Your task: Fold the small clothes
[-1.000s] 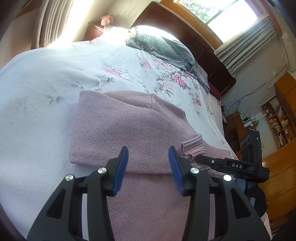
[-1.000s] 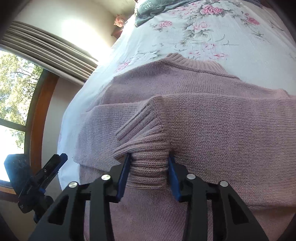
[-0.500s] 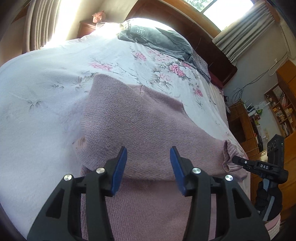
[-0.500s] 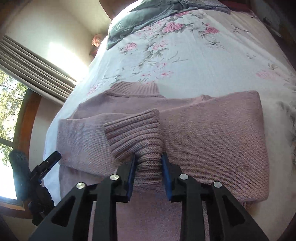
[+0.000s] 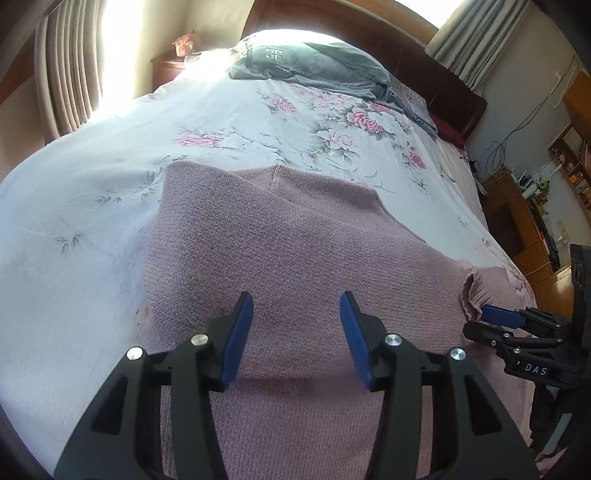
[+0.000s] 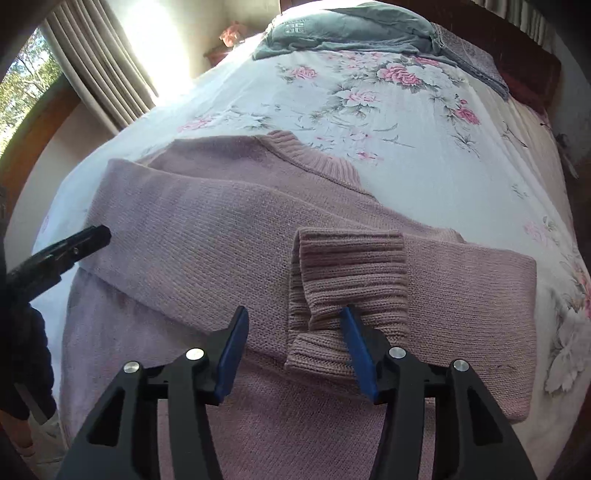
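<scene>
Right wrist: both claws gape over the pink sweater [image 6: 229,236], right claw [image 6: 291,350] beside its cuff [image 6: 351,280].

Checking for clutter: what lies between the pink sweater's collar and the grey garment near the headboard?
Only bare floral bedsheet, seen in both wrist views, between the collar and the grey garment.

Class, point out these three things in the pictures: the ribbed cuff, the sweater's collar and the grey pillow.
ribbed cuff [image 6: 351,273]: right wrist view, on its ribbed band.
collar [image 6: 314,158]: right wrist view, on the ribbed neckline.
grey pillow [image 5: 314,66]: left wrist view, on its middle.
</scene>
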Demonstrator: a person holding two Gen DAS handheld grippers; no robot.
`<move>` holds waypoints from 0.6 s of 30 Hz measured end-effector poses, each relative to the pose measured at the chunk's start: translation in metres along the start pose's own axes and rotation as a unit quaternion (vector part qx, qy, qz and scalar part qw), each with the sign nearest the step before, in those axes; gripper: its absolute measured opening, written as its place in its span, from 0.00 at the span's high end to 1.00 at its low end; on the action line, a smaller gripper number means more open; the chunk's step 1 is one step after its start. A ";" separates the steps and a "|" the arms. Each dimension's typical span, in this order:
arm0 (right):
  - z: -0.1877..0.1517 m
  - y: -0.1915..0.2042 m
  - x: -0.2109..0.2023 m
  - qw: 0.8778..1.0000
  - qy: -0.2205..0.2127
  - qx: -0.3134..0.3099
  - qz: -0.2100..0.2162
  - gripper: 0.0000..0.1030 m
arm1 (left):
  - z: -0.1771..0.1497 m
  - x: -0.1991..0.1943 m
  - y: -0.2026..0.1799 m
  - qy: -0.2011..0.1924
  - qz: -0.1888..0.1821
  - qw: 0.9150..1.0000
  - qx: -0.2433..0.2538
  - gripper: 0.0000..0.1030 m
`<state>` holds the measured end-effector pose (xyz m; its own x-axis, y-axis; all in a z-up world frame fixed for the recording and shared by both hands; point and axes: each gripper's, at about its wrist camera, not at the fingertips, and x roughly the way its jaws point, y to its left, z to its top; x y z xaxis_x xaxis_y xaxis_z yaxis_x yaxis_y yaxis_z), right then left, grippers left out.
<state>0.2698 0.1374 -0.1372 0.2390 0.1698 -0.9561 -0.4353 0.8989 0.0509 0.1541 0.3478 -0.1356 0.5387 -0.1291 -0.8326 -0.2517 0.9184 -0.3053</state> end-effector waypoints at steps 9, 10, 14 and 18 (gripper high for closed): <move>-0.013 -0.063 -0.024 0.995 -0.029 0.093 0.017 0.94 | -0.001 0.019 0.012 0.019 0.007 1.000 -0.002 0.53; -0.016 -0.075 -0.031 0.993 -0.037 0.108 0.020 0.95 | 0.000 0.019 0.013 0.020 0.007 1.000 -0.002 0.53; -0.032 -0.127 -0.052 0.985 -0.051 0.163 -0.013 0.95 | 0.001 0.017 0.011 0.019 0.014 1.000 0.004 0.53; -0.049 -0.169 -0.049 0.975 -0.040 0.219 0.027 0.80 | 0.006 0.008 -0.002 0.003 0.005 1.000 0.011 0.53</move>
<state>0.2893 -0.0427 -0.1135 0.3004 0.2359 -0.9242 -0.0414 0.9712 0.2344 0.1633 0.3472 -0.1389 0.5311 -0.1225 -0.8384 -0.2390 0.9277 -0.2869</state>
